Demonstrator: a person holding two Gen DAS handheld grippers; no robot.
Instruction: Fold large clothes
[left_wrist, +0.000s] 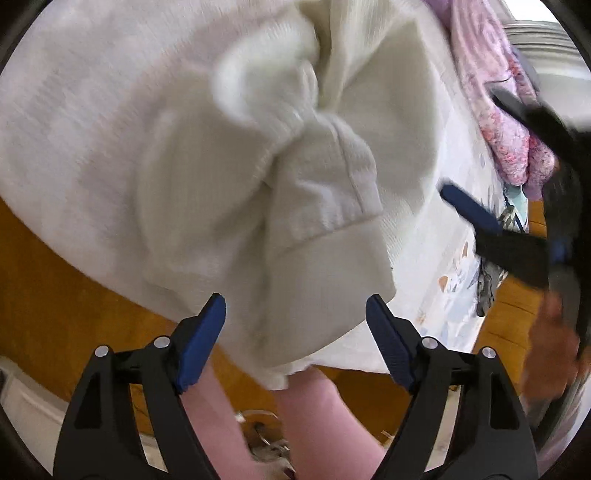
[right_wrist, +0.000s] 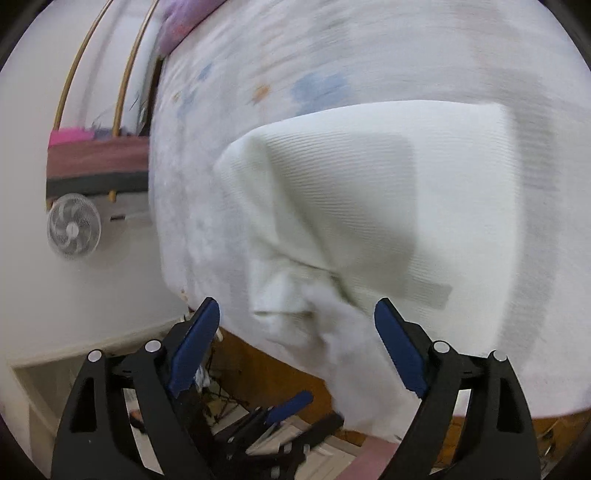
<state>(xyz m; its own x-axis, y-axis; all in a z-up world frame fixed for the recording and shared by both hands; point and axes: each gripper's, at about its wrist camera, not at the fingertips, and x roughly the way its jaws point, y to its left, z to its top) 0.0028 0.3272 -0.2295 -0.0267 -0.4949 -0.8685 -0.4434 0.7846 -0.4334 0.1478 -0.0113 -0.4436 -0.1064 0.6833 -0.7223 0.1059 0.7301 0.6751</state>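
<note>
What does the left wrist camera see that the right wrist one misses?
Only the left wrist view shows the bunched cuff of the cream sweater and a pink-purple garment. Only the right wrist view shows a white fan and the sweater's smooth folded panel. Both show the sweater on the printed bedsheet, with open tongs.

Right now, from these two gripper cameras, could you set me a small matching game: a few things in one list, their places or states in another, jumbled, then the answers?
Things:
1. cream ribbed knit sweater
2. pink and purple patterned cloth
3. white round fan
4. left gripper

Places or states:
A. bunched at the far edge of the bed
B. on the floor beside the bed
C. open, holding nothing
D. partly folded on the bed, cuff hanging over the edge

Pairs: 1-D, 2-A, 3-B, 4-C
</note>
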